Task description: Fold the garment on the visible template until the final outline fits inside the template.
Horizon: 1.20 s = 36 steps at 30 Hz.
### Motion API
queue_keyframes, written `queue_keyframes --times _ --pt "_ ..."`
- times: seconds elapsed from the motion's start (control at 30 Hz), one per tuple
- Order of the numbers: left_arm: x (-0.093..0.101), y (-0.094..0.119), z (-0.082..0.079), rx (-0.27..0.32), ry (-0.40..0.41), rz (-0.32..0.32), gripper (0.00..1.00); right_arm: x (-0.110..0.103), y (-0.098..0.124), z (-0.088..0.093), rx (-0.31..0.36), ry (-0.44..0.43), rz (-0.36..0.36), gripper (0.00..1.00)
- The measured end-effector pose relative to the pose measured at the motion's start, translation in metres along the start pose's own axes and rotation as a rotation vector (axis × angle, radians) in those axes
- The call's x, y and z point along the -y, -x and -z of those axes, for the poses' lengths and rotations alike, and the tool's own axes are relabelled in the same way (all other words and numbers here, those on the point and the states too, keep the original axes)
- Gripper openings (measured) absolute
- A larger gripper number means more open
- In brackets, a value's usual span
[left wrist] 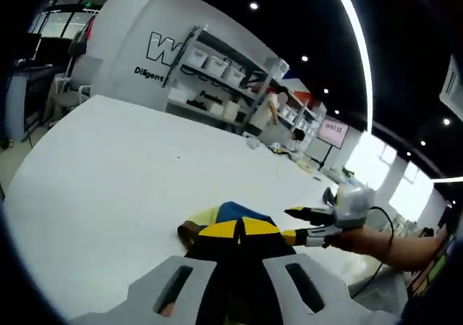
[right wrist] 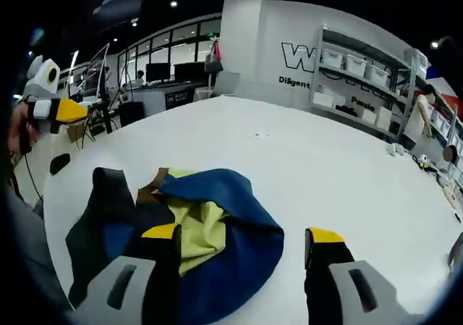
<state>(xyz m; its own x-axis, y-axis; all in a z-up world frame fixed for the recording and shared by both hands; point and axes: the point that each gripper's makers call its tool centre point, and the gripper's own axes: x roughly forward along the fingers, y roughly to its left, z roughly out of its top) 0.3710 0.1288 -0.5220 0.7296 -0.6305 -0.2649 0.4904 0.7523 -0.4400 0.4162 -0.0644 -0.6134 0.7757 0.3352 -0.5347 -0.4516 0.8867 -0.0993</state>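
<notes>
Crumpled blue, yellow and black fabric garment (right wrist: 195,231) lies near the white desk's (right wrist: 325,166) near edge, between my right gripper's (right wrist: 246,256) spread jaws (left-biased); my left gripper (left wrist: 239,247) looks closed, pinching its dark edge.

The white wall (right wrist: 304,43) reads a large "W" above "Diligent".
</notes>
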Motion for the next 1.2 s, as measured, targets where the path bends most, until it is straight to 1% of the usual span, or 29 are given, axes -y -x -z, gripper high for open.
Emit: queue_keyframes --times 0.03,0.07,0.13,0.17,0.2,0.23,0.27,0.3,0.37,0.4,0.43,0.47,0.57,0.63,0.7,0.73,0.77,0.8,0.87,0.93,0.97,1.0,1.03,1.1,1.2 --pt "0.001 0.0 0.006 -0.023 -0.027 0.006 0.0 -0.001 -0.001 -0.001 -0.003 0.009 -0.003 0.67" --pt "0.001 -0.001 0.01 -0.045 -0.074 0.012 0.0 -0.001 -0.003 -0.003 -0.007 0.022 -0.005 0.67" --pt "-0.001 -0.005 0.019 -0.081 -0.217 0.007 0.0 -0.002 -0.005 -0.004 -0.019 0.046 -0.01 0.67" --pt "-0.001 -0.006 0.026 -0.118 -0.251 0.011 0.0 -0.002 -0.008 -0.004 -0.025 0.059 -0.012 0.67" --pt "-0.001 -0.008 0.032 -0.149 -0.271 0.017 0.05 -0.001 -0.01 -0.002 -0.042 0.089 -0.015 0.66" --pt "-0.002 -0.011 0.04 -0.188 -0.322 0.021 0.13 -0.001 -0.011 -0.001 -0.054 0.103 -0.015 0.65" --pt "0.0 -0.015 0.044 -0.21 -0.353 0.033 0.23 -0.001 -0.012 -0.001 -0.056 0.107 -0.016 0.64" --pt "0.003 -0.017 0.046 -0.212 -0.351 0.044 0.27 -0.001 -0.014 -0.001 -0.057 0.113 -0.019 0.64" --pt "0.01 -0.025 0.05 -0.218 -0.356 0.079 0.31 -0.003 -0.017 -0.001 -0.062 0.127 -0.035 0.63" --pt "0.012 -0.028 0.052 -0.23 -0.381 0.096 0.32 -0.003 -0.019 0.0 -0.067 0.132 -0.04 0.62" --pt "0.013 -0.032 0.054 -0.242 -0.416 0.1 0.33 -0.003 -0.021 0.0 -0.074 0.141 -0.043 0.61" --pt "0.012 -0.035 0.054 -0.246 -0.433 0.099 0.34 -0.003 -0.022 0.0 -0.08 0.149 -0.047 0.6" --pt "0.014 -0.041 0.056 -0.255 -0.46 0.112 0.36 -0.002 -0.025 0.001 -0.086 0.166 -0.052 0.57" --pt "0.021 -0.047 0.058 -0.268 -0.478 0.15 0.35 -0.002 -0.032 0.002 -0.102 0.198 -0.066 0.54" --pt "0.026 -0.051 0.063 -0.289 -0.512 0.185 0.29 -0.006 -0.037 0.003 -0.109 0.22 -0.081 0.52" --pt "0.027 -0.052 0.065 -0.296 -0.514 0.187 0.25 -0.008 -0.039 -0.001 -0.092 0.254 -0.093 0.5" --pt "0.028 -0.053 0.066 -0.296 -0.51 0.192 0.22 -0.009 -0.042 -0.002 -0.09 0.263 -0.098 0.47" --pt "0.028 -0.055 0.067 -0.296 -0.498 0.197 0.21 -0.01 -0.045 -0.003 -0.095 0.275 -0.103 0.44" --pt "0.027 -0.058 0.07 -0.304 -0.508 0.195 0.19 -0.014 -0.049 -0.007 -0.086 0.293 -0.11 0.41" --pt "0.024 -0.06 0.073 -0.312 -0.51 0.193 0.16 -0.022 -0.053 -0.012 -0.076 0.349 -0.139 0.4" --pt "0.023 -0.061 0.076 -0.321 -0.505 0.19 0.13 -0.024 -0.055 -0.013 -0.076 0.381 -0.142 0.4" --pt "0.02 -0.062 0.078 -0.325 -0.508 0.183 0.1 -0.025 -0.057 -0.013 -0.088 0.429 -0.127 0.42" --pt "0.019 -0.062 0.079 -0.329 -0.512 0.181 0.07 -0.029 -0.06 -0.012 -0.093 0.473 -0.142 0.42" --pt "0.018 -0.063 0.08 -0.335 -0.513 0.182 0.03 -0.036 -0.062 -0.015 -0.075 0.504 -0.155 0.39" --pt "0.016 -0.064 0.083 -0.345 -0.51 0.184 0.01 -0.04 -0.067 -0.014 -0.091 0.562 -0.164 0.36"
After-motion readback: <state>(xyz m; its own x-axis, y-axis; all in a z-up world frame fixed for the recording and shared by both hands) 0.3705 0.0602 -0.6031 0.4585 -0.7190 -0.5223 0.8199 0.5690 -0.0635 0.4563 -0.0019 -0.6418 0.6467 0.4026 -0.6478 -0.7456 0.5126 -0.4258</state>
